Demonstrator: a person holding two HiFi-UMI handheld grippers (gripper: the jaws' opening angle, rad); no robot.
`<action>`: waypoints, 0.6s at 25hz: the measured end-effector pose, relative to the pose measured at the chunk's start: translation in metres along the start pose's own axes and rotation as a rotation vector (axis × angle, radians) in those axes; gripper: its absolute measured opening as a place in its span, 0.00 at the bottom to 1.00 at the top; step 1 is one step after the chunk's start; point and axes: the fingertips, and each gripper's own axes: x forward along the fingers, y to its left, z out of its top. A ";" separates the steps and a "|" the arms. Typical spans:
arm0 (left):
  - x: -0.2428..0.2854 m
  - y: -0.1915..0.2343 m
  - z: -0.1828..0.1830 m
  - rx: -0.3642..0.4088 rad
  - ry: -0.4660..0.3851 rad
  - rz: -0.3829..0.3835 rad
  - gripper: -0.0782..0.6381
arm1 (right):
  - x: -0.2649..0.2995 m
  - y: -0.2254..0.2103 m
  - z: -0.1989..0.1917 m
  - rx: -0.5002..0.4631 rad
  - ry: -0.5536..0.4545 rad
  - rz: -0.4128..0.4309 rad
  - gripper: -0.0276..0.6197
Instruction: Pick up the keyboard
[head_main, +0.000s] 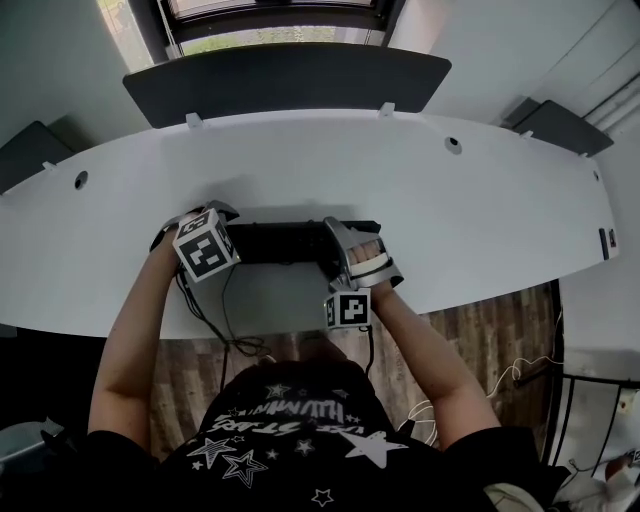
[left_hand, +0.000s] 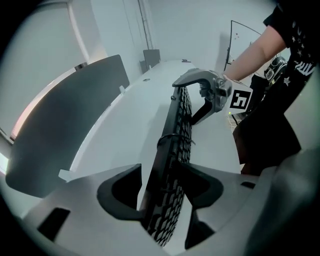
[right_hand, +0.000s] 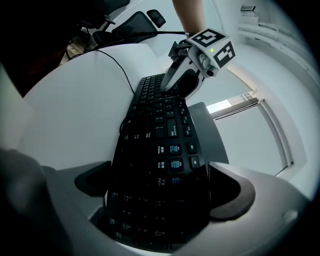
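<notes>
**Keyboard held at both ends by the tongs**

The black keyboard (head_main: 285, 243) lies lengthwise across the near part of the white bench (head_main: 450, 220), close to its front edge and straight ahead of the person. One pair of tongs is at each end.

The left tongs (head_main: 225, 228) take the left end. In the left gripper view the keyboard (left_hand: 182, 130) is seen edge-on and runs away from the camera. The left tongs (left_hand: 162, 187) stand narrow across its thickness, one pad against the underside and the other against the key face.

The right tongs (head_main: 345, 245) take the right end. In the right gripper view the keyboard (right_hand: 160, 150) lies key side up and fills the gap of the right tongs (right_hand: 157, 200). They stand wide, with a pad on each long edge.

Each view shows the other pair at the far end: the right tongs (left_hand: 192, 97) and the left tongs (right_hand: 175, 85).

A thin cable (right_hand: 117, 67) trails from the keyboard over the bench. Whether the keyboard is clear of the bench cannot be told.
</notes>
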 end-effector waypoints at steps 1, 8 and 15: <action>0.000 -0.002 0.001 0.008 -0.001 -0.007 0.43 | -0.002 0.001 0.000 0.001 -0.011 -0.003 0.94; 0.002 -0.010 0.003 0.049 0.021 -0.029 0.39 | -0.005 0.003 0.000 -0.004 -0.016 -0.024 0.94; -0.002 -0.019 0.004 0.054 0.063 -0.026 0.36 | -0.006 0.004 0.000 -0.010 0.014 -0.057 0.94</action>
